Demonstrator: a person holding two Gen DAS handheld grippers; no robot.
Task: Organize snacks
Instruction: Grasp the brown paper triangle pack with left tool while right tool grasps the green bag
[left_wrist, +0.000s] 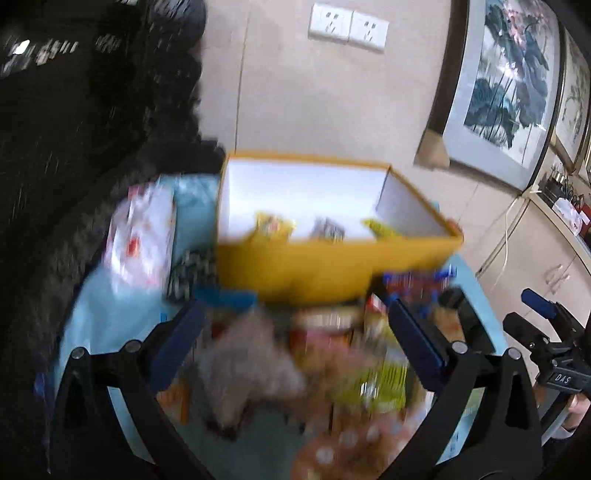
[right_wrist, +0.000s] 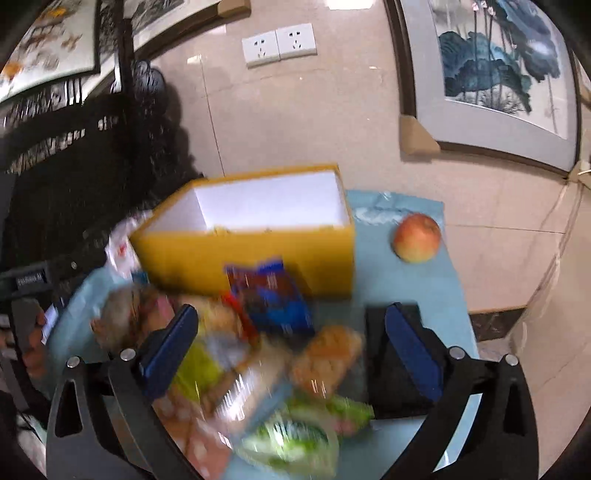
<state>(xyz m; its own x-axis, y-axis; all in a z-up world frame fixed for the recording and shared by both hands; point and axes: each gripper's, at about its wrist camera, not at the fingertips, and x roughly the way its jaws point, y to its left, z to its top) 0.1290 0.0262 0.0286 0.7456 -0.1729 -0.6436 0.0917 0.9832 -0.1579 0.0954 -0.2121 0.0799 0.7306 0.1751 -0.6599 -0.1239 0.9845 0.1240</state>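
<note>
The left tool and the right tool both hang with their fingers wide apart and nothing between them, over a blurred heap of snack packets on the near part of the blue-covered table. Beyond the heap stands the yellow box, with a few packets already inside, and an apple lies to the right of it. The packets look light, soft and crinkly with slick wrappers, so I would pinch one by a flat sealed edge, not across its puffed middle, where the contents might be crushed.
</note>
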